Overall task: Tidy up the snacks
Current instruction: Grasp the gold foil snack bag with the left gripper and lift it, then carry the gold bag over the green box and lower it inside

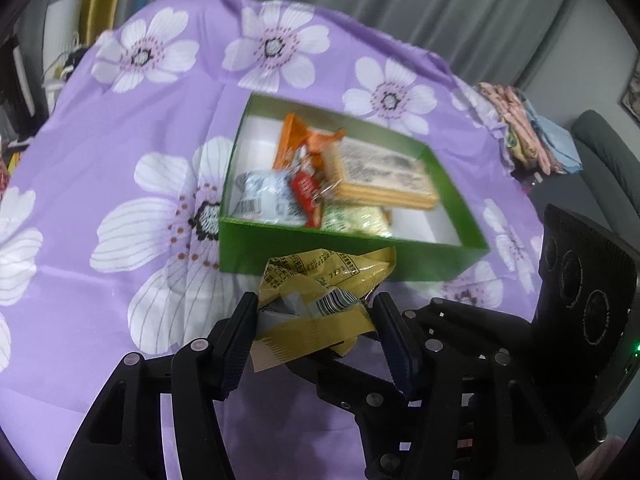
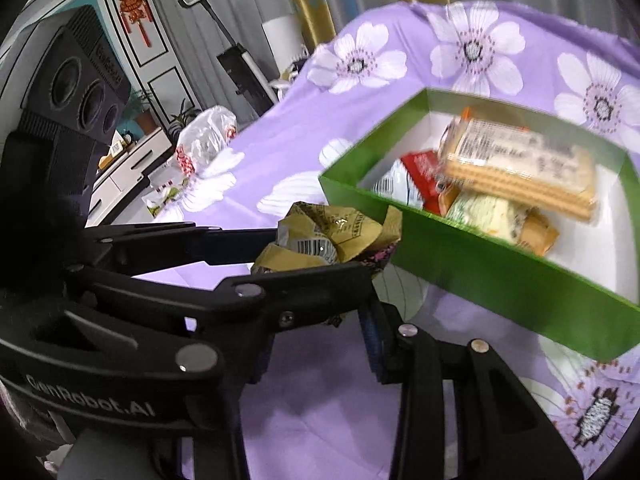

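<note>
A green box [image 1: 320, 250] with a white inside sits on the purple flowered cloth [image 1: 120, 160]. It holds a wafer pack [image 1: 384, 178], an orange packet [image 1: 294, 140], a red packet [image 1: 306, 188], a white packet [image 1: 266, 196] and a pale green packet [image 1: 356, 220]. My left gripper [image 1: 314, 308] is shut on a crumpled yellow snack packet [image 1: 324, 280], just in front of the box's near wall. In the right wrist view the same packet [image 2: 328, 236] and left gripper [image 2: 320, 256] show left of the box [image 2: 500, 276]. Only one finger [image 2: 372, 344] of my right gripper shows clearly, with nothing seen held.
A clear plastic bag [image 2: 208, 136] and a small green-white packet [image 2: 160, 200] lie on the cloth at the far left. Folded cloths [image 1: 528, 128] and a dark chair [image 1: 604, 152] stand to the right of the table. A cabinet and plants stand beyond the left edge.
</note>
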The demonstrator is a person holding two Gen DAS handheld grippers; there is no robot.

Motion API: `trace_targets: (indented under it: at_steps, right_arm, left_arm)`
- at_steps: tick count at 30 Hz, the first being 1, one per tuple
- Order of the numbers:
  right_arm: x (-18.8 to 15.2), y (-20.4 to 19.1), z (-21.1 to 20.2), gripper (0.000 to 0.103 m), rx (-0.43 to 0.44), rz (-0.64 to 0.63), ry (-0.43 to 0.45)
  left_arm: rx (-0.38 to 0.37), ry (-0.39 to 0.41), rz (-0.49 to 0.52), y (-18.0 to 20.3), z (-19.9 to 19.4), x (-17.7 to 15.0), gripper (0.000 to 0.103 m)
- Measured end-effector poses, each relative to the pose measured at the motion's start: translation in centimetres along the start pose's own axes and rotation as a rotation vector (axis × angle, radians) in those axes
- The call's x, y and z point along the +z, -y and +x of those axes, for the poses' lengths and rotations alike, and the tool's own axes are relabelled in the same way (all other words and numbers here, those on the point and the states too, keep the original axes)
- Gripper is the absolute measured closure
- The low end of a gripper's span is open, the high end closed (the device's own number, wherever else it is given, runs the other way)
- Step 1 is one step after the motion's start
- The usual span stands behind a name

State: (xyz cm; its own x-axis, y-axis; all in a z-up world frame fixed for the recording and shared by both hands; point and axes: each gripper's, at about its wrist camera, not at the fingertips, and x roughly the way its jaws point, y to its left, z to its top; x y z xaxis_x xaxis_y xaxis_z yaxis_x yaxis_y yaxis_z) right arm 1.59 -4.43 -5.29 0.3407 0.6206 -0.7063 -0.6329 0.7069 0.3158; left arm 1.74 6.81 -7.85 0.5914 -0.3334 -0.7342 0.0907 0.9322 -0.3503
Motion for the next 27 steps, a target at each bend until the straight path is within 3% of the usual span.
trace_targets:
  at_steps: [11,19,27]
  right_arm:
    - [2.1,2.0,-4.8,0.064,-0.074,-0.007,0.124]
    - [4.1,5.1,-6.4,0.064,-0.126,0.013,0.177]
    - [5.5,8.1,-5.8,0.064,-0.164,0.03,0.179]
  left_arm:
    - [-0.035,0.071,0.087,4.4,-1.6,2.9,0.044]
    - [-0.075,0.099,0.131,7.2,-0.2,6.3,0.044]
    - [-0.092,0.074,0.142,8.3,2.5,8.4,0.044]
